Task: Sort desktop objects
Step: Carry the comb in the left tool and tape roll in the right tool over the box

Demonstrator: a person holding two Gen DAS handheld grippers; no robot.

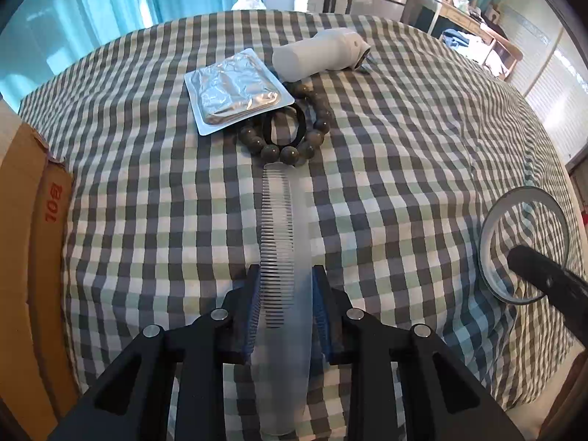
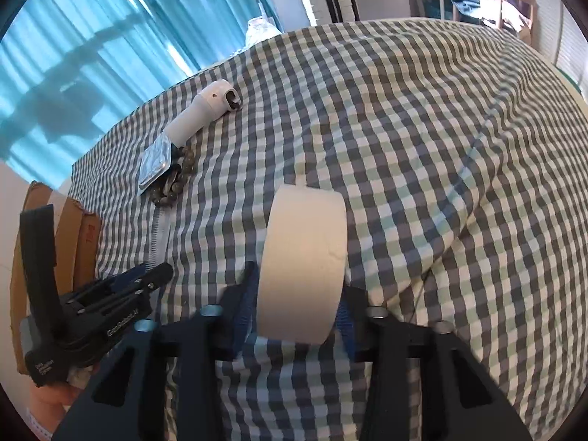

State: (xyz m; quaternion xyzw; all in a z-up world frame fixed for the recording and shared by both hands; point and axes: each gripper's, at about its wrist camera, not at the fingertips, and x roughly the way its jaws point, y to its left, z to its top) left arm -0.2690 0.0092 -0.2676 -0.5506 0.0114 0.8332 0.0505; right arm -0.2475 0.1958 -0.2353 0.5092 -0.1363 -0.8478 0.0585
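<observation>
The translucent comb (image 1: 281, 242) lies lengthwise up the centre of the left wrist view, its near end between the blue pads of the left gripper (image 1: 286, 279). The jaws stand narrow, one pad at the teeth, one at the spine. Whether the pads actually press is hard to confirm from this angle; the comb appears gripped.

Risk one: the hold sits close to one end of a long, smooth comb. The free length could swing or slip through the pads, and the far tip lies just beside the bead bracelet (image 1: 294, 136) and black hair tie (image 1: 284, 125), so a swing would scatter them.

Above centre, the foil packet (image 1: 235, 90) overlaps the beads and sits beside the white handheld device (image 1: 319, 55). Any nudge disturbs the whole cluster.

In the right wrist view the right gripper (image 2: 297, 290) holds a roll of white tape (image 2: 305, 257) at centre, jaws closed on its flat sides, the roll upright. Risk two: the roll could pivot or drop onto the checked cloth (image 2: 422, 147).

Risk three: the left gripper appears at lower left of the right view, near the cardboard box (image 2: 73, 242), and the grippers could collide.
</observation>
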